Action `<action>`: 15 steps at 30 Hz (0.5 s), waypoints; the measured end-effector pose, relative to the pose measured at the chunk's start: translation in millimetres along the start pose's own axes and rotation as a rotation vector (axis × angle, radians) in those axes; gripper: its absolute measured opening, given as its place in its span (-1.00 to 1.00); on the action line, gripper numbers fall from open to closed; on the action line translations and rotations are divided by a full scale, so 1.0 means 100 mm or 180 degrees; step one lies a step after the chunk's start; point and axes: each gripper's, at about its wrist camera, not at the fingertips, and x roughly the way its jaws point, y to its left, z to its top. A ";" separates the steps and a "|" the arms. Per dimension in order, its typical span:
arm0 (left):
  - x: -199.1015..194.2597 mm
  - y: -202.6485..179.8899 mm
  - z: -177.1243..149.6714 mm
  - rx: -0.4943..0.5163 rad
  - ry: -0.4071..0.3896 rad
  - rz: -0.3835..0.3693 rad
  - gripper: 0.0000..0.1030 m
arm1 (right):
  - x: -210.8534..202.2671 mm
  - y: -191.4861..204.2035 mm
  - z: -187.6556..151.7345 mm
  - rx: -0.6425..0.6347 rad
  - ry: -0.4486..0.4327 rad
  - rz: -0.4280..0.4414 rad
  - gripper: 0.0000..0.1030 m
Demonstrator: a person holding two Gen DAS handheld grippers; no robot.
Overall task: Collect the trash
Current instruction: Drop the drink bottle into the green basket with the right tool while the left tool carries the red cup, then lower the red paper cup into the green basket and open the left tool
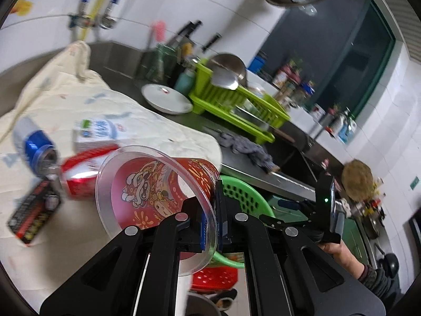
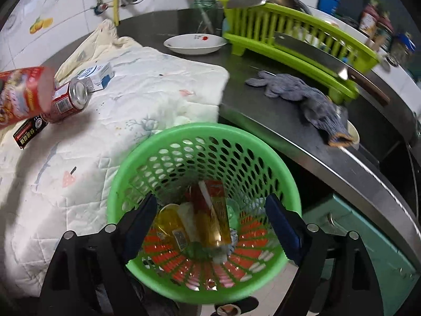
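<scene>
Red printed plastic cup (image 1: 163,184) pinched at its rim by left gripper (image 1: 214,226); right gripper (image 2: 210,226) spread, empty, over green perforated basket (image 2: 200,137) at lower centre.

No legible txt (blurry labels)

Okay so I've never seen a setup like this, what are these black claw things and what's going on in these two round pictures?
There is no robot here: a person carries a hand-held gripper in each hand, each with a fisheye camera looking along its two fingers.

The left wrist view shows the left hand-held gripper shut on the rim of a clear plastic cup with a red printed design.

The right wrist view shows the right hand-held gripper, jaws open and holding nothing, above a green basket with trash already inside.

On the quilted cloth lie a red can, a blue can, a small carton and a black packet.
</scene>
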 end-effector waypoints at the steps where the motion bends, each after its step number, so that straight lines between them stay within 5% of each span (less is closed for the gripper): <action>1: 0.07 -0.05 -0.01 0.0023 0.0037 -0.0019 -0.92 | -0.03 -0.02 -0.03 0.0022 -0.0006 -0.0004 0.58; 15: 1.21 -0.76 -0.29 0.0201 0.0660 -0.0302 -0.91 | -0.54 -0.45 -0.46 0.0237 -0.0183 -0.0165 0.69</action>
